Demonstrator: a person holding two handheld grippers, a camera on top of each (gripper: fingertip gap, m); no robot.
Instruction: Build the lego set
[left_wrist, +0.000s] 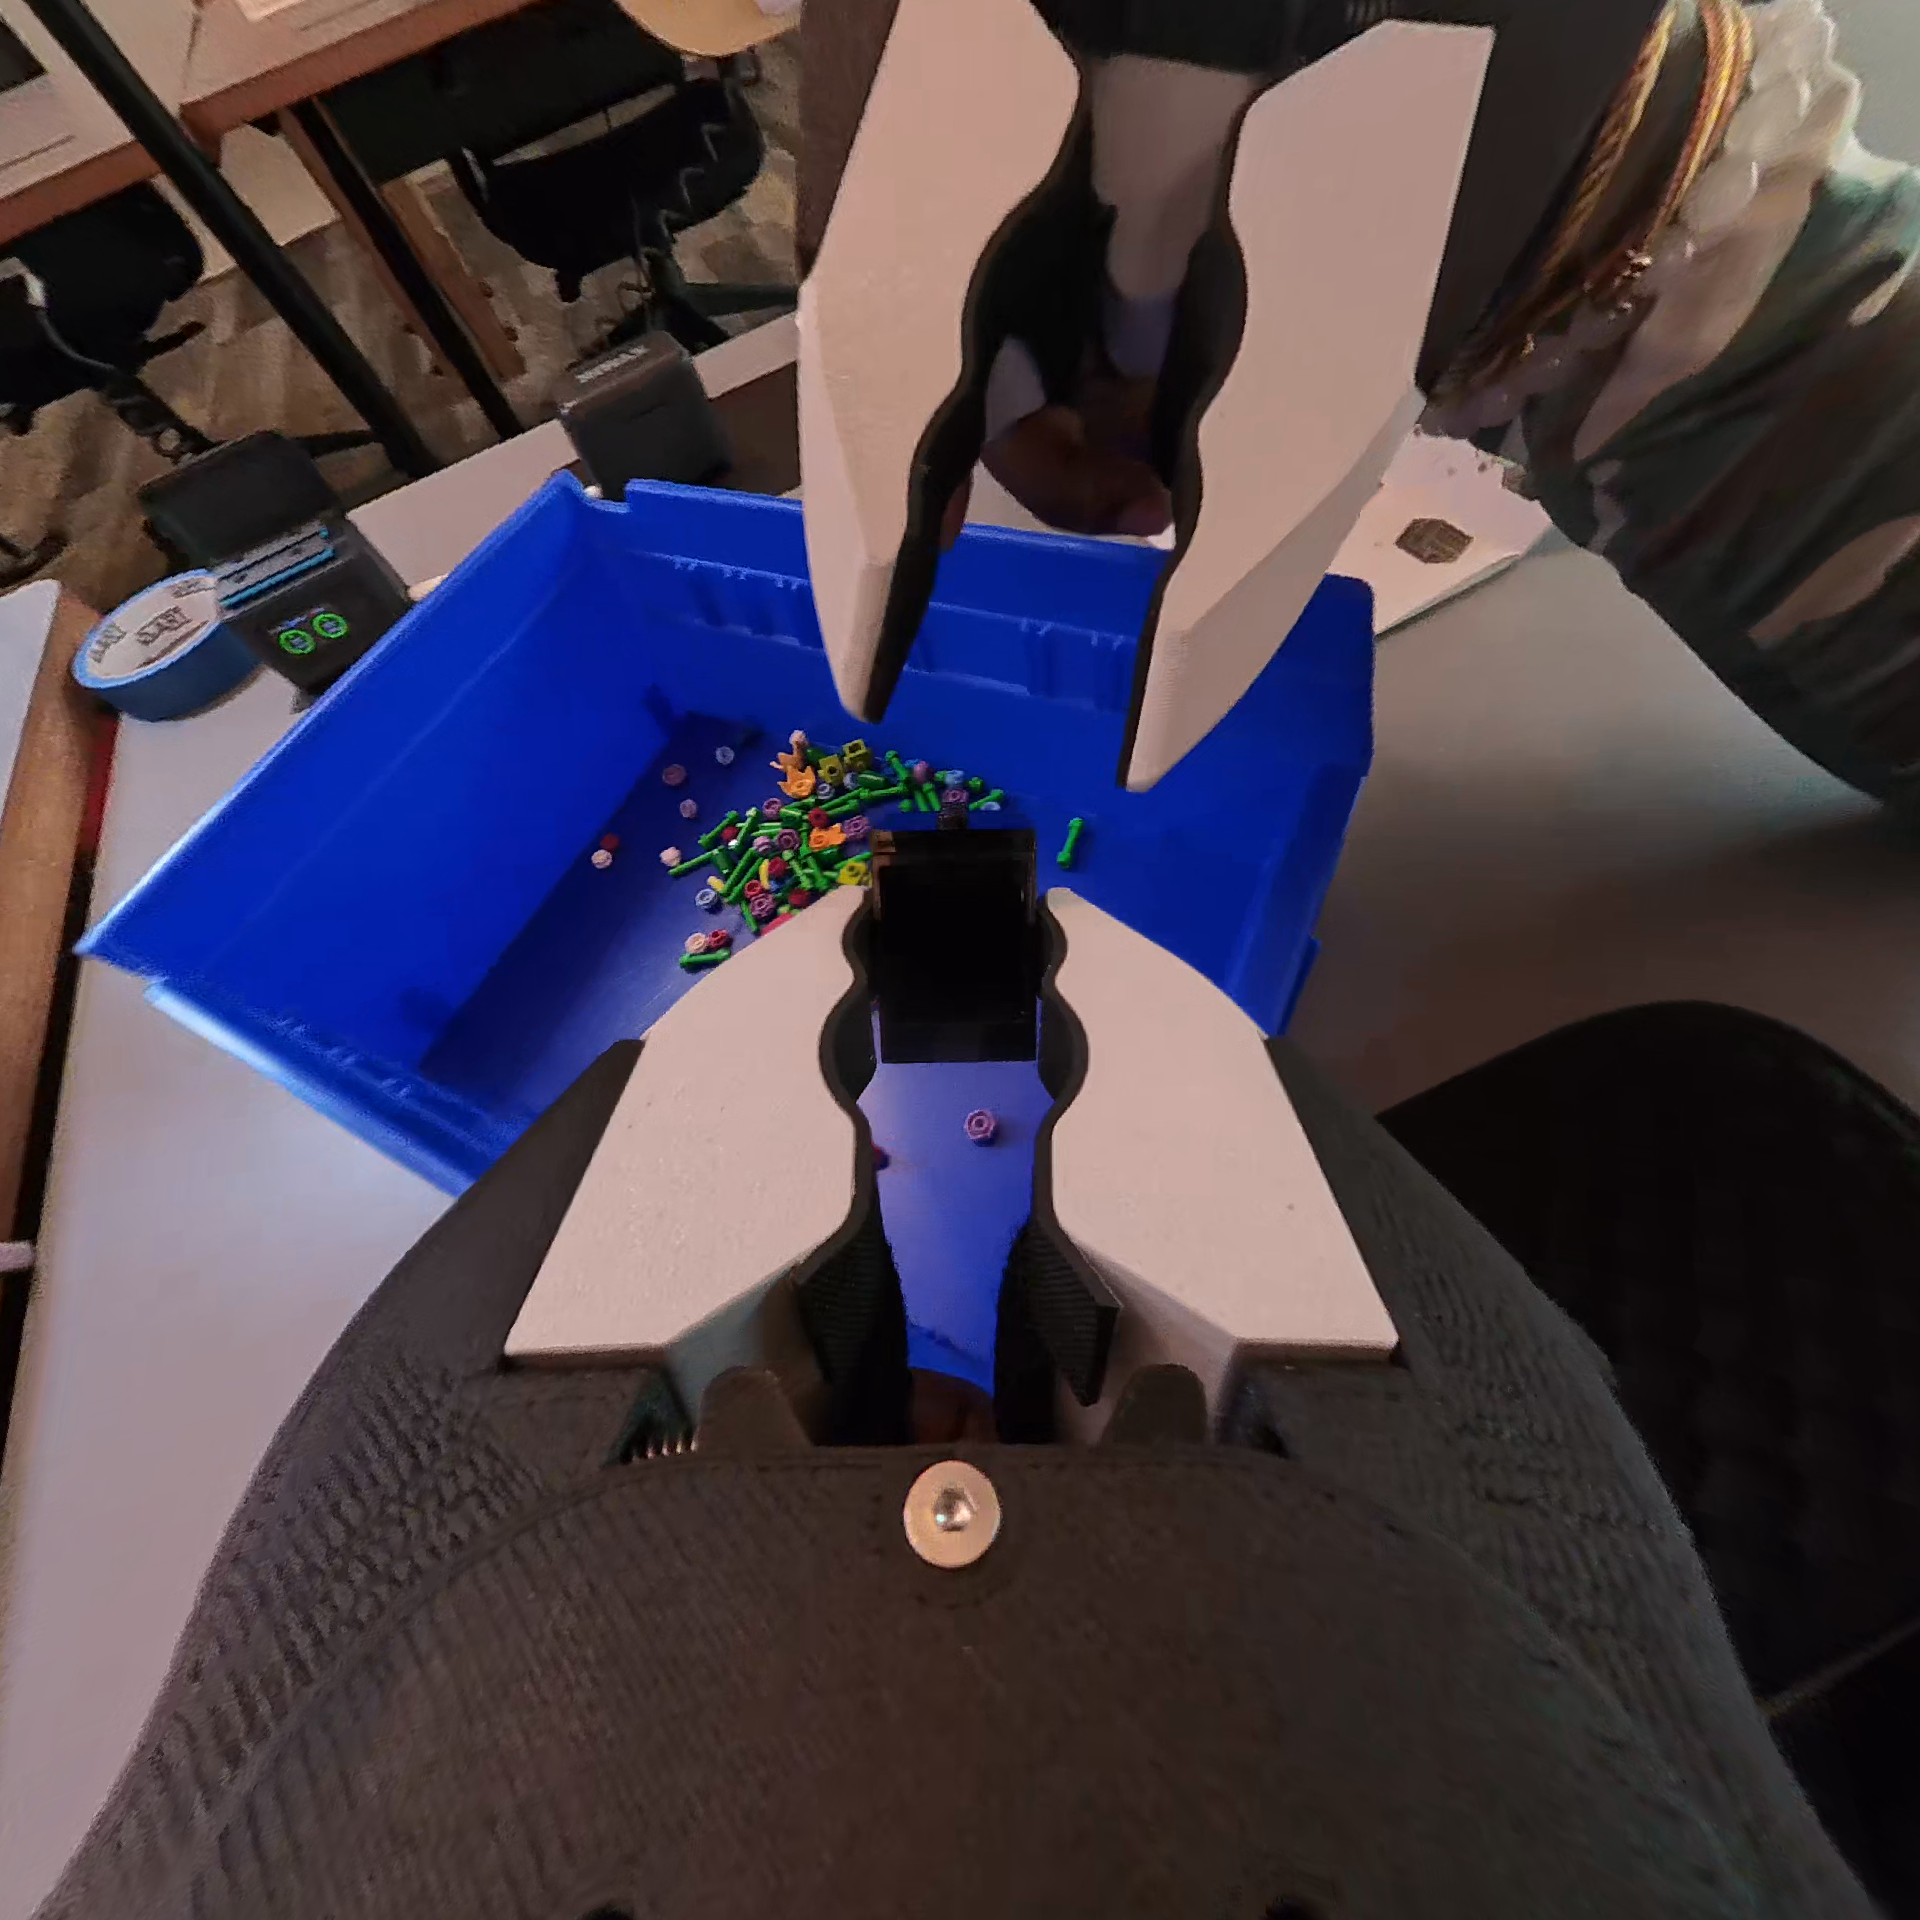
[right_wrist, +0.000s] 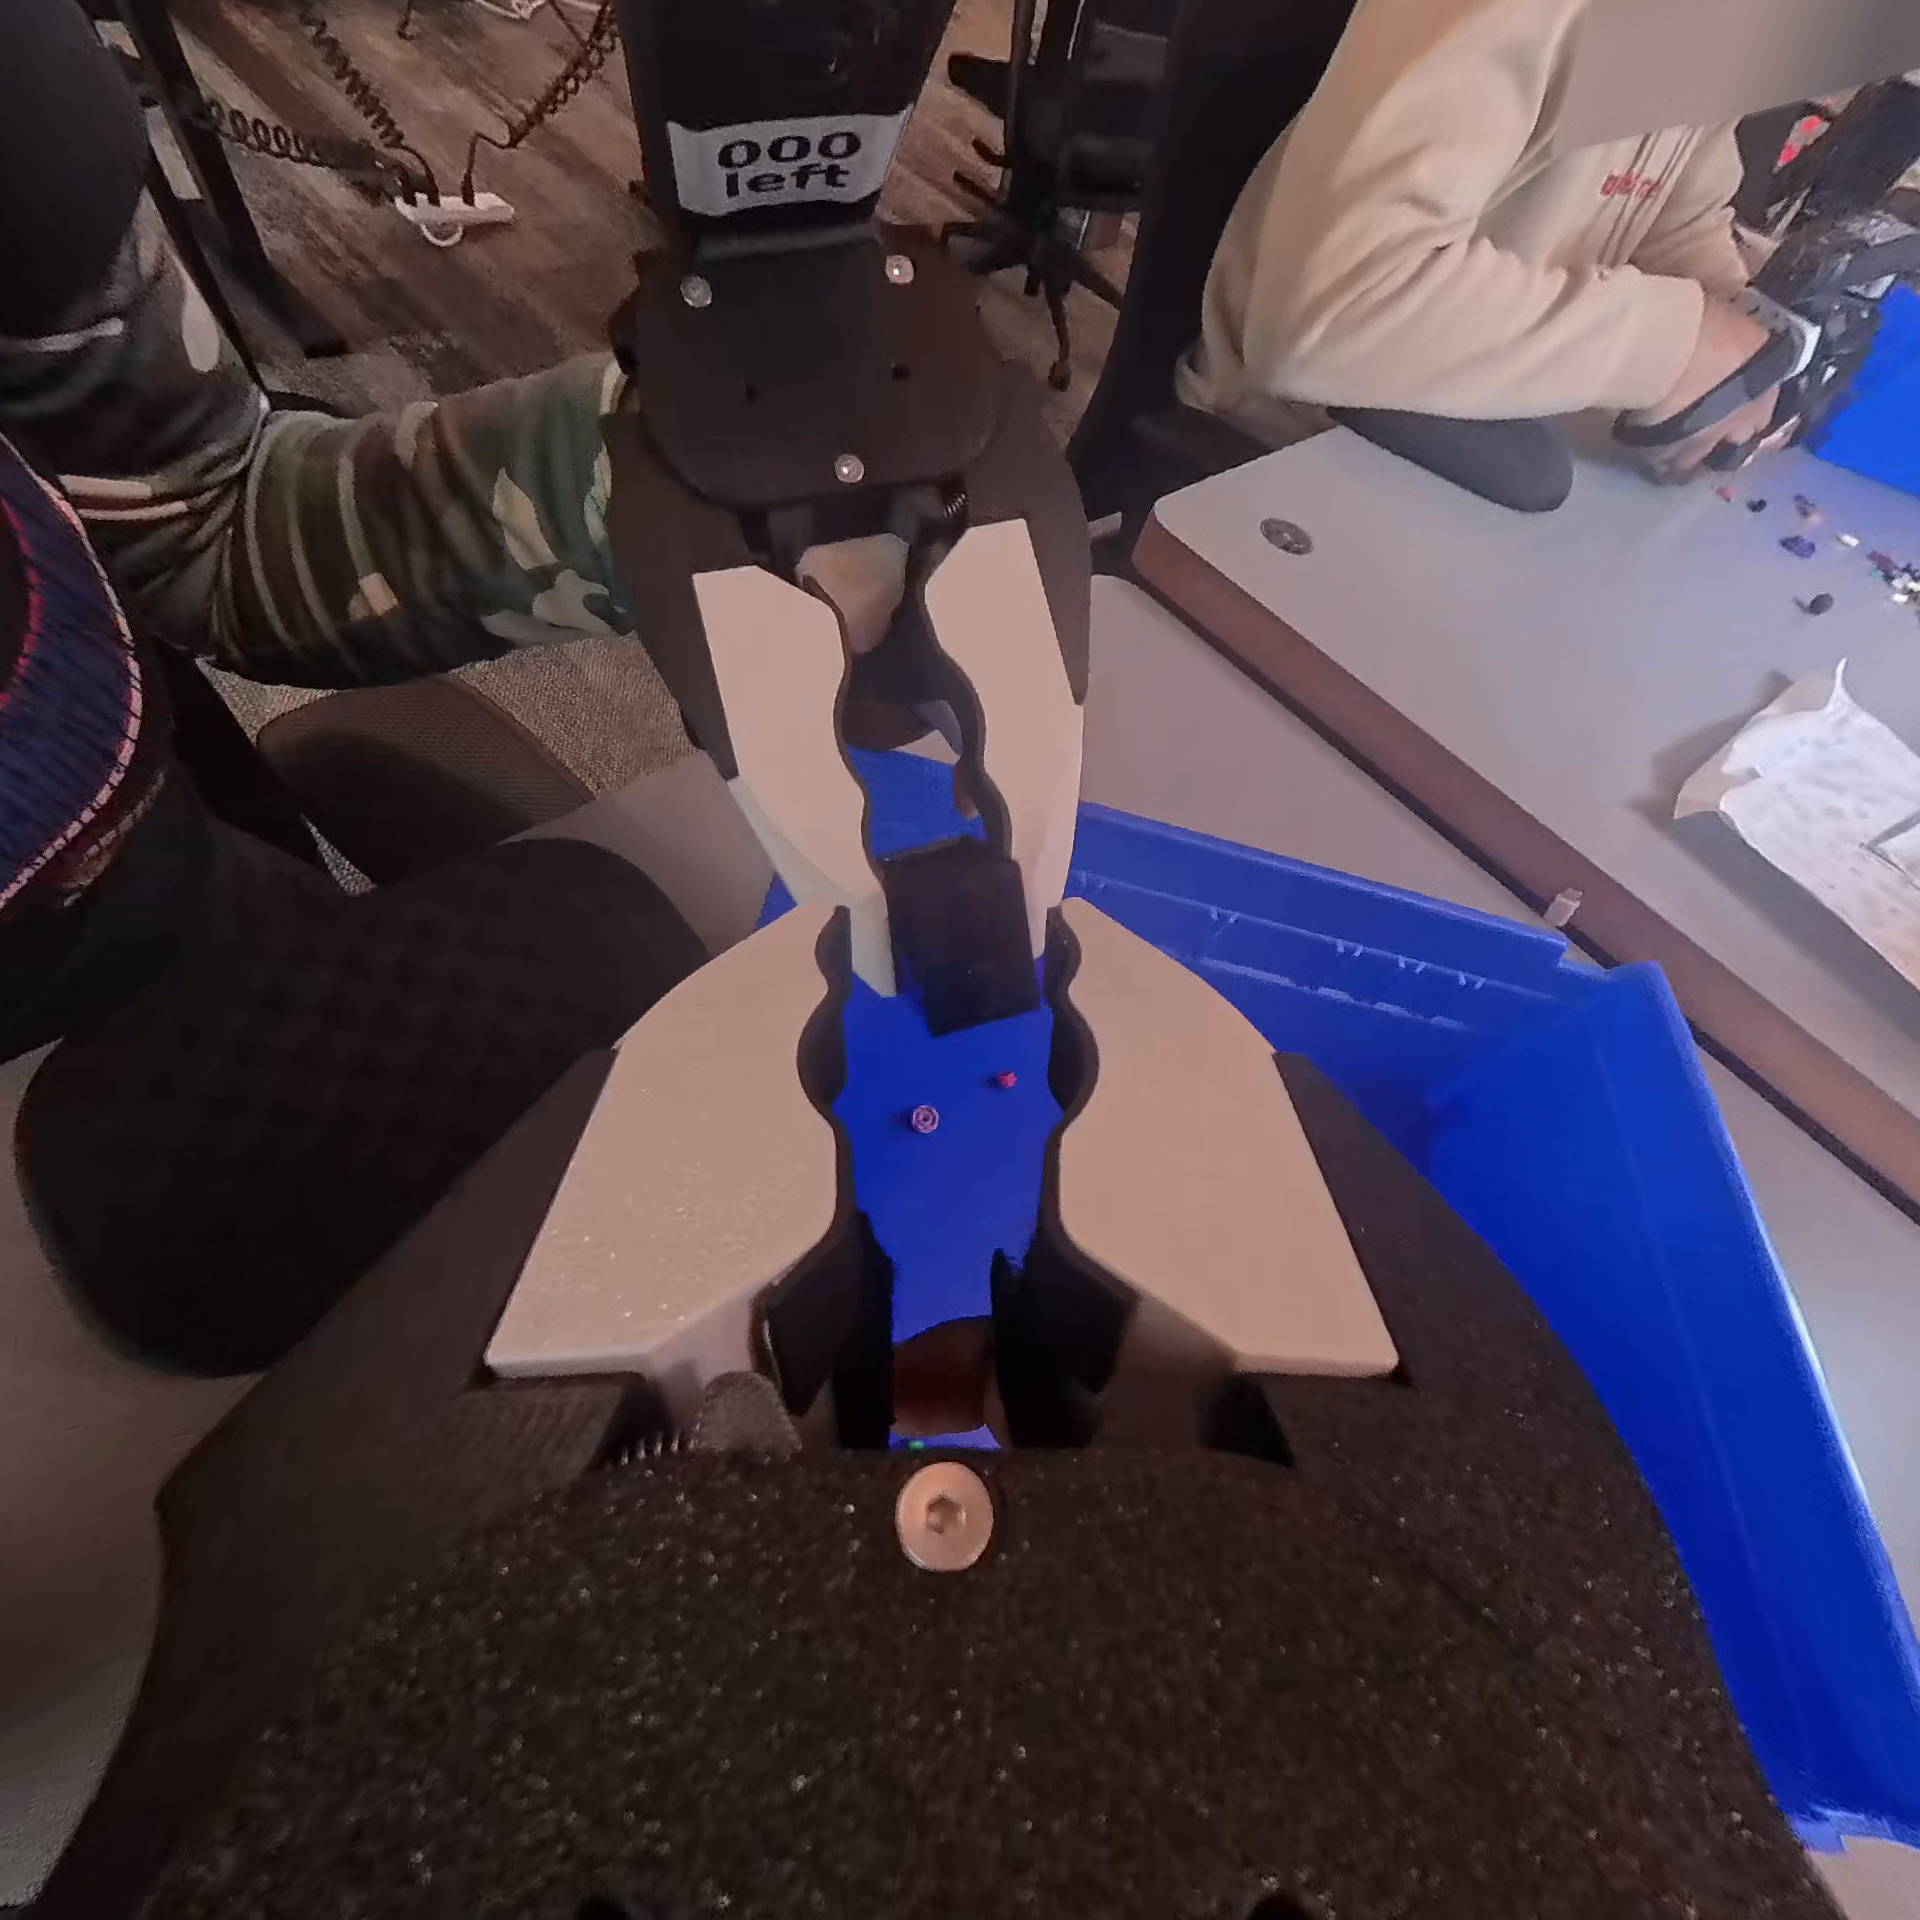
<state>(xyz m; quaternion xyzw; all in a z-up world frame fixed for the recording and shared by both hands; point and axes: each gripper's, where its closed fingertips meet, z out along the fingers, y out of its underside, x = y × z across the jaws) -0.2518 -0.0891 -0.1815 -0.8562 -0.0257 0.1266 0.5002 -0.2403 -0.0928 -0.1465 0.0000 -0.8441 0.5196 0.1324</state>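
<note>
My left gripper (left_wrist: 956, 902) is shut on a flat black Lego piece (left_wrist: 956, 966) and holds it above the blue bin (left_wrist: 468, 831). My right gripper (left_wrist: 1003, 743) comes in from the opposite side, open, with its fingertips just beyond the black piece. In the right wrist view the right gripper (right_wrist: 956, 914) stands open on either side of the black piece (right_wrist: 971, 956), which the left gripper (right_wrist: 956, 935) grips. A heap of small green, purple, orange and yellow pieces (left_wrist: 800, 831) lies on the bin floor. A purple round piece (right_wrist: 925, 1119) and a red one (right_wrist: 1005, 1081) lie apart.
A blue tape roll (left_wrist: 156, 644) and a black device (left_wrist: 281, 561) stand left of the bin. White paper (left_wrist: 1455, 540) lies behind it. Another person (right_wrist: 1455, 208) works at the adjoining table (right_wrist: 1507, 644), where small pieces (right_wrist: 1818, 551) and crumpled paper (right_wrist: 1818, 790) lie. Only a small space, under 4 cm, lies between the two pairs of fingers.
</note>
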